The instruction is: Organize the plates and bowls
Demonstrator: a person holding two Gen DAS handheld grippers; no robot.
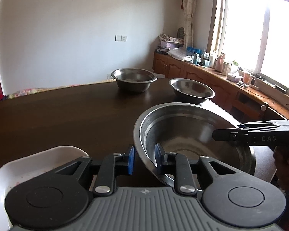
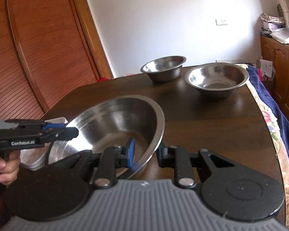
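Observation:
A large steel bowl [image 1: 192,130] [image 2: 115,119] hangs tilted over the dark table [image 1: 57,115], between both grippers. My left gripper [image 1: 144,158] straddles its near rim. One pad is inside the bowl, and a thin gap shows between the outer pad [image 1: 132,159] and the rim, so it is open. My right gripper [image 2: 146,152] is shut on the opposite rim, one pad [image 2: 130,152] inside and the other hidden behind the wall. Each gripper also shows from the side in the other view, the right [image 1: 214,134] and the left [image 2: 75,131]. A white square dish [image 1: 38,159] [image 2: 57,120] lies under the bowl's left side.
Two smaller steel bowls stand apart at the table's far end, one at the back [image 1: 133,79] [image 2: 163,67] and one nearer the right edge [image 1: 191,89] [image 2: 216,77]. A cluttered wooden counter [image 1: 212,73] runs under the window. A floral blanket [image 2: 269,115] borders the table's right edge.

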